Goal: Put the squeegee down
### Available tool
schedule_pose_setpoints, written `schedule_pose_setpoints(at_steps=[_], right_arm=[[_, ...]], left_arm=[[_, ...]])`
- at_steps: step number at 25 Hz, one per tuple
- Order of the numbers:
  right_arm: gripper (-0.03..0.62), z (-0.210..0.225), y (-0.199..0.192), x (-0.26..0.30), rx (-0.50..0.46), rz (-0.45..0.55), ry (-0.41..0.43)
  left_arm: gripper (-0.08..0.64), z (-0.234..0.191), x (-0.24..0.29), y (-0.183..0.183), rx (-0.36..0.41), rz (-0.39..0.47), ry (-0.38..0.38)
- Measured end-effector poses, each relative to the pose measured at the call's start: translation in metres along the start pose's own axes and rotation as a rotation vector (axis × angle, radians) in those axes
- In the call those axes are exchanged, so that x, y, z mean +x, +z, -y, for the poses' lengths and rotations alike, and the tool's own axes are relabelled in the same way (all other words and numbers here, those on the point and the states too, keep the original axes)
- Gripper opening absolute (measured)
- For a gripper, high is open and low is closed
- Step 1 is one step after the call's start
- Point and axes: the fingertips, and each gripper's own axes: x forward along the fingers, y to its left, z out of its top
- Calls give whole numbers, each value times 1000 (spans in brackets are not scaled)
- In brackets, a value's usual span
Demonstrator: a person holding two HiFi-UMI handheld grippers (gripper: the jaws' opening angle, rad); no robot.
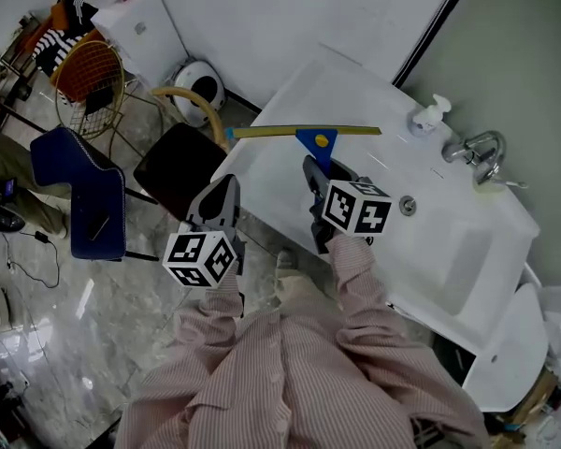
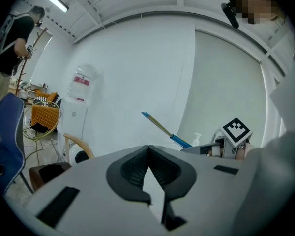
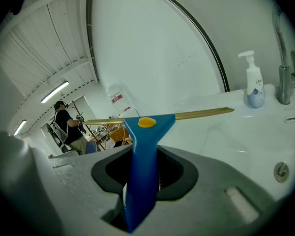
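The squeegee [image 1: 304,132] has a blue handle and a long yellowish blade. My right gripper [image 1: 314,170] is shut on the handle and holds the squeegee above the left end of the white sink counter [image 1: 355,87]. In the right gripper view the blue handle [image 3: 143,151] stands up between the jaws, with the blade lying level across the view. My left gripper [image 1: 222,191] hangs to the left of the counter edge, shut with nothing in it. Its closed tips [image 2: 147,150] point at a white wall, with the squeegee [image 2: 162,128] to their right.
A basin [image 1: 453,251], a chrome faucet [image 1: 481,152] and a soap pump bottle [image 1: 430,115] lie on the counter's right part. A dark seat [image 1: 178,166], a blue chair [image 1: 79,185] and an orange wire basket [image 1: 89,82] stand on the floor at the left. A person [image 3: 64,119] stands far off.
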Motion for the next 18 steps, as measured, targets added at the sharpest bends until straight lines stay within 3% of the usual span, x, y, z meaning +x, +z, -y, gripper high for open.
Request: schedule_pose_setpoints(at_steps=[18], right_arm=[[115,58,-11,86,43,-110,-146]], left_arm=[[2,-15,98,-21,-31,-157,-101]])
